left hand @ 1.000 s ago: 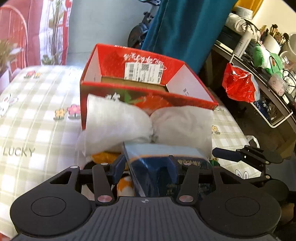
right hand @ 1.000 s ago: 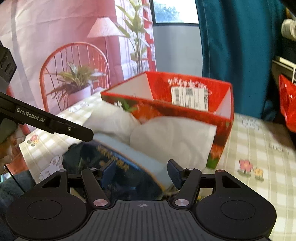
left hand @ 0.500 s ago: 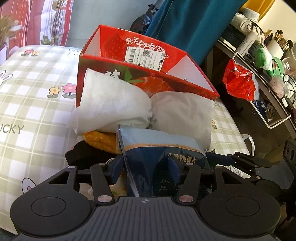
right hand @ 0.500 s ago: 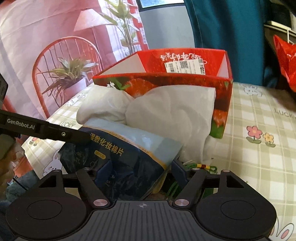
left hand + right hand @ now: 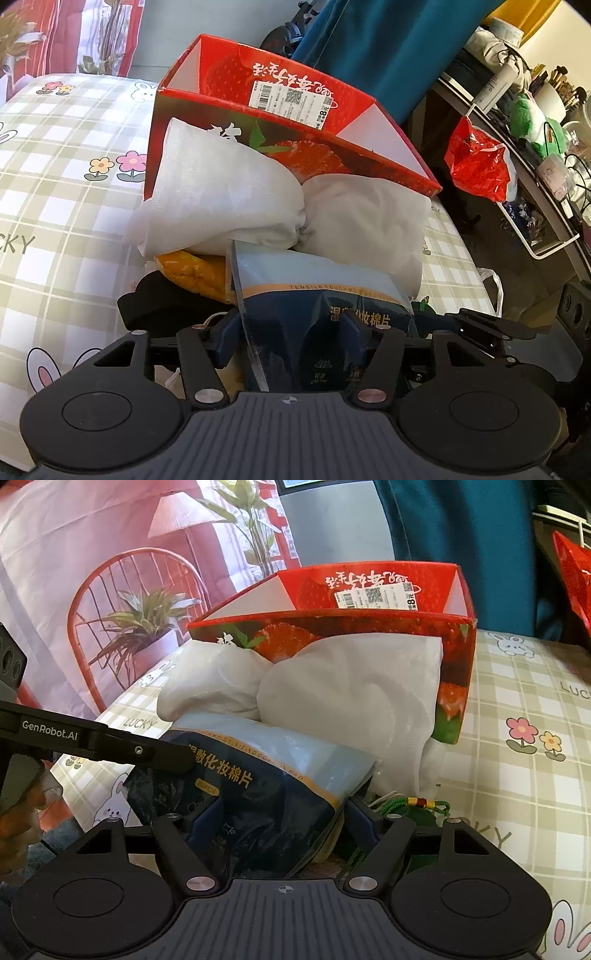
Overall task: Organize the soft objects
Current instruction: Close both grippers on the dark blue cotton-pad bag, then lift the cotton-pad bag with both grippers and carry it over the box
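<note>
Before the red strawberry box point(image 5: 362, 166), on our side of the checked tablecloth point(image 5: 66, 206), we have both grippers set around the blue cotton-pad pouch point(image 5: 314, 295). It lies against the two white cloth bundles point(image 5: 229, 195) that lean on the box's near wall. Our left gripper point(image 5: 291, 334) has just been opening: its left finger stands clear of the pouch's edge, and we cannot tell whether the right one presses. Our right gripper point(image 5: 280, 818) has also been opening, with the pouch between its jaws; here too the bulging film hides whether the pads bear on it.

Beside the box-side heap, an orange soft item point(image 5: 195, 269) and a dark one point(image 5: 155, 302) lie under the pouch's left end, and a green cord point(image 5: 413, 805) sits near its right.

We judge the danger plain: with both holds loosening, the slick pouch may slide off the heap, or tip the bundles away from the box. Closing again carelessly could snag the cord.
</note>
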A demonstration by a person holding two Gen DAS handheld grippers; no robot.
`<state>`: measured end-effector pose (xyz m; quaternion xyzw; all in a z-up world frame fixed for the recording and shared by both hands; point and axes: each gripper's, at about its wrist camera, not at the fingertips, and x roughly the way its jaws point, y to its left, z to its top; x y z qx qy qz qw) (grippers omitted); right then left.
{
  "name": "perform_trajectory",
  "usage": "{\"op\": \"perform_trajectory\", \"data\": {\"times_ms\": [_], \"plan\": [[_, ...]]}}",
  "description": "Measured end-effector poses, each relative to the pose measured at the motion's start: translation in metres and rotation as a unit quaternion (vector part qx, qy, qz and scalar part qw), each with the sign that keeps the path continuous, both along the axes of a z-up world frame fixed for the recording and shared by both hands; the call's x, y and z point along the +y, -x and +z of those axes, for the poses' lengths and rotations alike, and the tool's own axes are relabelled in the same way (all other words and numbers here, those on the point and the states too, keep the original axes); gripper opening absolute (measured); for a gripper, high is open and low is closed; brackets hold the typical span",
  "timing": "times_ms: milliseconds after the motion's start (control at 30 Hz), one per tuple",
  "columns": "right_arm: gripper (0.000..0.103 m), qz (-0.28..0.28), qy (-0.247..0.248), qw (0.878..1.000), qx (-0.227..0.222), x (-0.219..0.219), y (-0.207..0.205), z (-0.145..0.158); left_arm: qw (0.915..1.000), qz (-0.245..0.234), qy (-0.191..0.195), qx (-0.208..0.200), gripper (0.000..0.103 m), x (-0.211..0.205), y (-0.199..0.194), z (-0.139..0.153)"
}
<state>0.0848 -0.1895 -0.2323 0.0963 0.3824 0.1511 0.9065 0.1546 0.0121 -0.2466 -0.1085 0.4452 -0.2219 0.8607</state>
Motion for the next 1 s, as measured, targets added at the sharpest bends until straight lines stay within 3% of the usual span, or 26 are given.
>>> {"op": "perform_trajectory", "data": {"times_ms": [167,333,433,1000], "plan": [[0.068,0.0,-0.006,1.0,0.006,0.0,0.0,-0.002,1.0,0.0,0.008,0.0,0.063,-0.001,0.0,0.002],[0.055,0.012,0.002,1.0,-0.014,0.004,0.003,0.008,0.9997,-0.003,0.014,-0.021,0.051,0.001,0.005,0.014],[0.05,0.018,0.009,0.999,-0.029,0.005,0.004,0.018,0.9992,-0.003,0.018,-0.037,0.05,0.002,0.009,0.024],[0.049,0.034,0.023,0.988,-0.146,-0.011,-0.008,0.113,0.9854,-0.019,0.049,-0.162,0.049,-0.003,0.005,0.123]]}}
